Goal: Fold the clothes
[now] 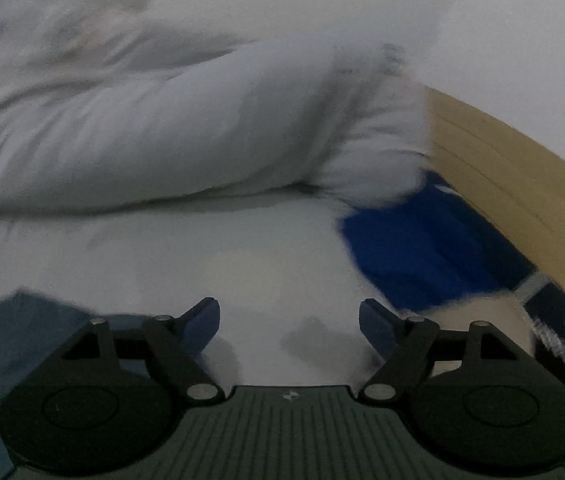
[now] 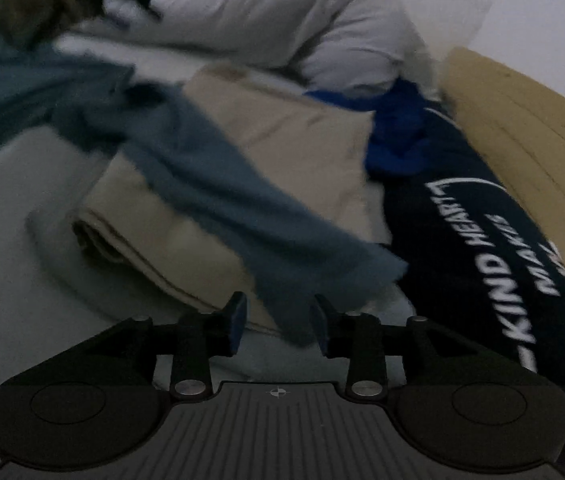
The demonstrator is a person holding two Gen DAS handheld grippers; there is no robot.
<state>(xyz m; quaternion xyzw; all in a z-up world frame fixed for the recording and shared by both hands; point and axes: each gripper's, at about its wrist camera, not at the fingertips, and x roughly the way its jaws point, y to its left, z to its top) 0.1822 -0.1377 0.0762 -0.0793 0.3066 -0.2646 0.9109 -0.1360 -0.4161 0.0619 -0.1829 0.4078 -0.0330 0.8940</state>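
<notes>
Left gripper [image 1: 289, 322]: jaws spread wide, nothing between them, pads clear of the white sheet [image 1: 242, 248] below; teal cloth [image 1: 10, 332] sits at its lower left, not touching as far as the blur allows.

Right gripper [image 2: 278, 326]: jaws partly apart; the ragged edge of the teal cloth [image 2: 210, 184] hangs into the gap, pads not pressing on it; can't tell whether the cloth brushes a finger.

Outward, right wrist view: teal cloth drapes diagonally over a folded beige garment [image 2: 282, 140] lying on the sheet; beside that, a navy garment [image 2: 482, 248] with white print, readable parts "KIND HEART" and "MAKE", rest cut off or blurred; bright blue fabric [image 2: 398, 132] bunched at its far end; white pillow [image 2: 282, 20] behind; tan wooden frame [image 2: 522, 128] along the right edge.

Left wrist view: same pillow [image 1: 162, 128], blue fabric [image 1: 422, 248], wooden frame [image 1: 502, 168]; heavy motion blur.
</notes>
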